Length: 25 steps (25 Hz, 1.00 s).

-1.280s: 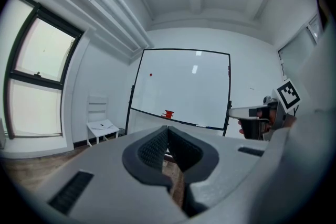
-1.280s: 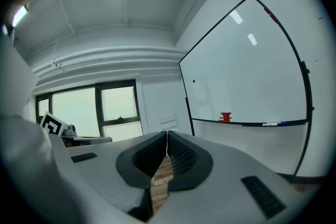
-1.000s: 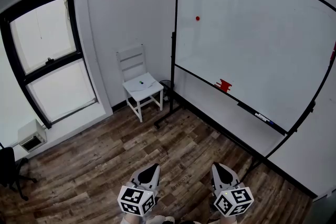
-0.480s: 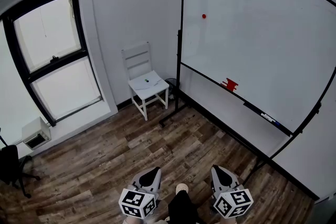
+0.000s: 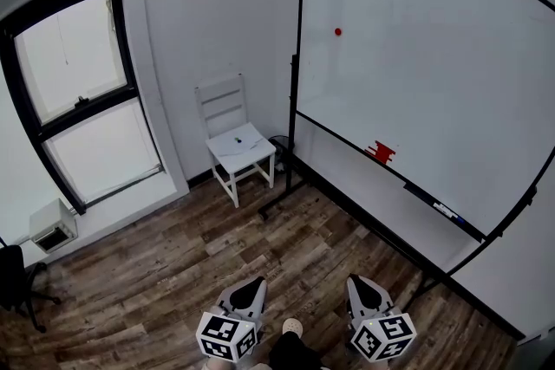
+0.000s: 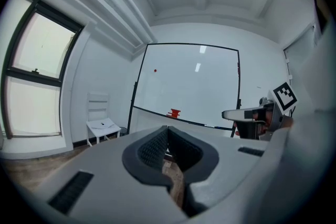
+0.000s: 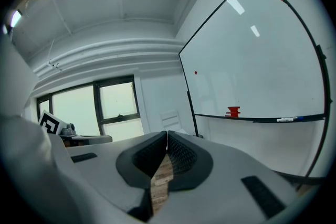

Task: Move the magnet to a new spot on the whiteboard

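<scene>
Left tongs and right tongs, both closed empty, hover over wood floor facing whiteboard.

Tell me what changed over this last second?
The person's foot has come into view between the grippers, so they seem to be stepping. Nothing was grabbed or released. The left gripper and right gripper stay shut and empty; the red magnet keeps its spot on the whiteboard.

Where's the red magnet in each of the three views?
Head view: magnet, upper left of the whiteboard.
Left gripper view: magnet, just left of centre.
Right gripper view: magnet near the whiteboard's left edge.
Shared landmark: red object on the whiteboard's lower rail.
</scene>
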Tool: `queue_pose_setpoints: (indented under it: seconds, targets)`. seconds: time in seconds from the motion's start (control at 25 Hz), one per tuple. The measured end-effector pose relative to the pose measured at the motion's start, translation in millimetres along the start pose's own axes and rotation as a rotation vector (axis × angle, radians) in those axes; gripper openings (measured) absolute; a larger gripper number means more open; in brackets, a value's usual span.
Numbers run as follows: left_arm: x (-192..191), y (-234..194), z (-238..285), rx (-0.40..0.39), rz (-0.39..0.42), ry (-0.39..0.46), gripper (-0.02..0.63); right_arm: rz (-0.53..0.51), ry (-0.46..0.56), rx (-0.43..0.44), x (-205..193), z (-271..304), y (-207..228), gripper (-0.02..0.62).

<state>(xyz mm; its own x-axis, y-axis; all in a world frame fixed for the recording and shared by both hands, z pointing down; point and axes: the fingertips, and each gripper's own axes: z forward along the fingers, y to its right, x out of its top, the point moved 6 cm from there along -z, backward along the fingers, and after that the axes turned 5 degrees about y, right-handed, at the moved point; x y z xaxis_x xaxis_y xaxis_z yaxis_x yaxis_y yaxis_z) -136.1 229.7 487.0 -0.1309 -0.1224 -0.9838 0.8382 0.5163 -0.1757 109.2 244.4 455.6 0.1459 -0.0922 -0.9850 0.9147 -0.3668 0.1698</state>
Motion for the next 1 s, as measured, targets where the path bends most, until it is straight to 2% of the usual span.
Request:
queue_pose_setpoints:
  seconds: [0.48,0.68,1.0]
  targets:
    - [36,-61,132,0.021,0.015,0.012,0.009,-0.017,0.000,0.046,34,141,64,0.028]
    - [43,-74,191,0.027,0.024,0.022,0.009,-0.025,-0.003,0.044,43,185,106,0.028]
    - [46,-94,246,0.068,0.026,0.032,0.009,-0.044,0.006,0.058,53,238,149,0.028]
